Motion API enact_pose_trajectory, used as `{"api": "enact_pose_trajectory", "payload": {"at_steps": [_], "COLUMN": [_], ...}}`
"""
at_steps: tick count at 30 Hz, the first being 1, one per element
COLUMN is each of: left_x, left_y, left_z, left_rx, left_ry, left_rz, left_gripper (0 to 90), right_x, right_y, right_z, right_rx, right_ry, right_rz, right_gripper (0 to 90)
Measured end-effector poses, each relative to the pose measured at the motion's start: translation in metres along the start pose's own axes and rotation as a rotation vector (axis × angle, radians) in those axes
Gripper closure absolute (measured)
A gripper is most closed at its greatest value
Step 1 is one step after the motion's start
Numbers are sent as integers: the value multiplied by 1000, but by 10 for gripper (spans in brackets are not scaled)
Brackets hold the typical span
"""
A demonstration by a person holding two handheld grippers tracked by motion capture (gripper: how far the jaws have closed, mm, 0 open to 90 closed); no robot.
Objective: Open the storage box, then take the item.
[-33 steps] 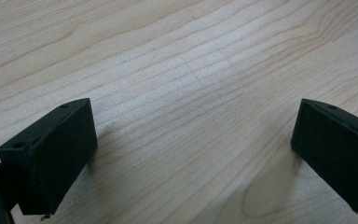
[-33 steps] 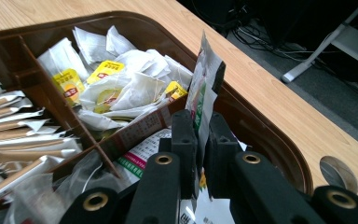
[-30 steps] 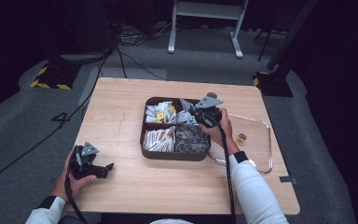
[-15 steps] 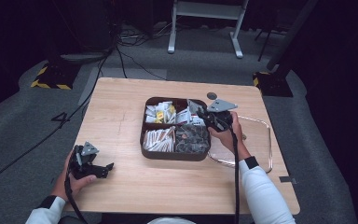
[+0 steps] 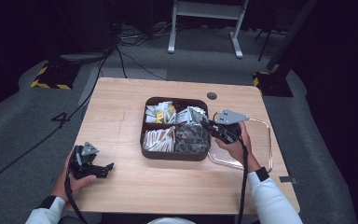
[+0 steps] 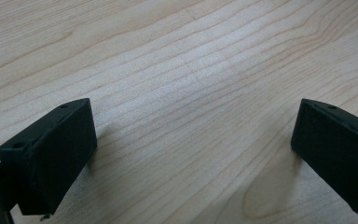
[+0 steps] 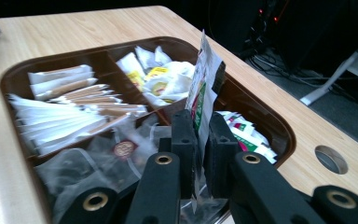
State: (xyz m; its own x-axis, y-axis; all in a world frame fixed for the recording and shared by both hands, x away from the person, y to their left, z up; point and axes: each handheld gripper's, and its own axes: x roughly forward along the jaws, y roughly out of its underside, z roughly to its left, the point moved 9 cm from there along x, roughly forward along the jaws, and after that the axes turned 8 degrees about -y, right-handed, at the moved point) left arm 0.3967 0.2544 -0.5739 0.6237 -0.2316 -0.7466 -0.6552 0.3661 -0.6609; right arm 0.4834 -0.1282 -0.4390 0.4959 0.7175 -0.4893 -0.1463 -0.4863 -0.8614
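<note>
The right gripper is pinching a tea sachet over the compartment tray; it should be lifting straight, clearing the rim. The left gripper is resting spread near the table's front-left corner.

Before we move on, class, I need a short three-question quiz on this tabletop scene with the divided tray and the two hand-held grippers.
1. True or false: the left gripper has its jaws open over the bare light wooden table.
2. What does the right gripper hold? A) a white sachet with green and red print B) a spoon C) nothing
3. How many compartments does the dark brown rounded tray have?

Key: 1 true; 2 A; 3 four.
</note>
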Motion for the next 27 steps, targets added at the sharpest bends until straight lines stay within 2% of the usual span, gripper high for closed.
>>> {"api": "enact_pose_trajectory", "payload": {"at_steps": [4,6,7,8,10,20,27], "left_x": [0,0,0,0,0,0,0], "left_y": [0,0,0,0,0,0,0], "left_z": [0,0,0,0,0,0,0], "left_rx": [0,-1,-1,0,0,-2,-1], "left_ry": [0,0,0,0,0,-3,-8], "left_rz": [0,0,0,0,0,-3,-4], "left_gripper": [4,4,4,4,4,5,5], "right_x": [-6,-11,-11,-13,-14,-22,-26], "right_y": [1,4,4,7,10,17,23], "right_z": [12,26,26,35,43,66,83], "right_rx": [-15,-33,-33,-36,-49,-58,-80], "right_ry": [-22,-56,-56,-78,-93,-153,-199], "right_rz": [-7,-7,-7,-6,3,-2,6], "right_gripper": [849,849,849,849,849,848,848]}}
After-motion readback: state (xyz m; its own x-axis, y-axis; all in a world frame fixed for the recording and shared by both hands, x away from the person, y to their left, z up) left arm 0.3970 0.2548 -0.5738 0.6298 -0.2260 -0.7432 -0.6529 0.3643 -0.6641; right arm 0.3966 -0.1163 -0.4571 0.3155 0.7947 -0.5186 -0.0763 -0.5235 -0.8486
